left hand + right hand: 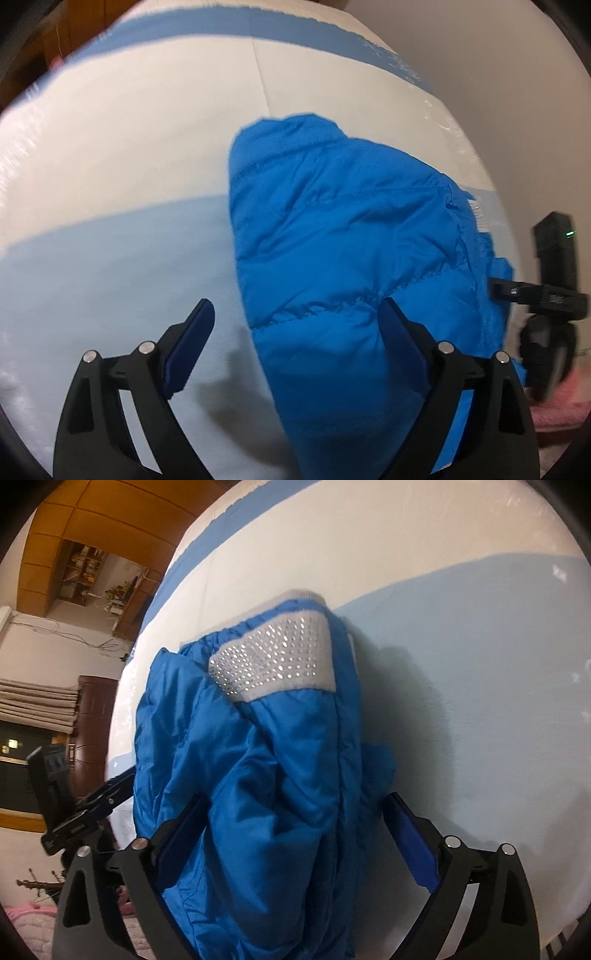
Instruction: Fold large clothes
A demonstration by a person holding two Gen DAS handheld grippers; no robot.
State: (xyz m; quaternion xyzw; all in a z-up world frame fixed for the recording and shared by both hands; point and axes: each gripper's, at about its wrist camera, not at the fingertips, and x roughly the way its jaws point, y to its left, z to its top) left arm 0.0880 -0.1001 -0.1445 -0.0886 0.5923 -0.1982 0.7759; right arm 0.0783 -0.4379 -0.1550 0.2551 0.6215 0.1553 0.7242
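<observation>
In the left wrist view, the left tongs [297, 332] stand spread wide, pointing steeply down at a surface covered in a white sheet with pale blue bands [110, 258]. Whether this surface is a bed or a bench cannot be told. The left finger [195, 332] hangs over a bare pale blue band. The right finger [399, 339] lies against the near fold of a bright blue quilted jacket [351, 229], and nothing is pinched between the pads. The jacket lies bunched on the sheet, running from the near edge up toward the middle and close to the right edge of the surface. At that right edge a black device with a small green light [554, 236] shows, blurred, just beside the jacket's hem.

In the right wrist view, the right tongs [295, 823] are likewise spread wide. The jacket [258, 775] fills the gap between them, piled up and draped over the left finger [177, 830]; the right finger [410, 834] stands just apart from the cloth, so the pads do not press it. A white knitted band set with small shiny studs [273, 664] lies at the far end of the jacket. To its right lies bare pale blue sheet [480, 701]. Beyond the surface's left edge, wooden shelving [81, 576] shows in the room.
</observation>
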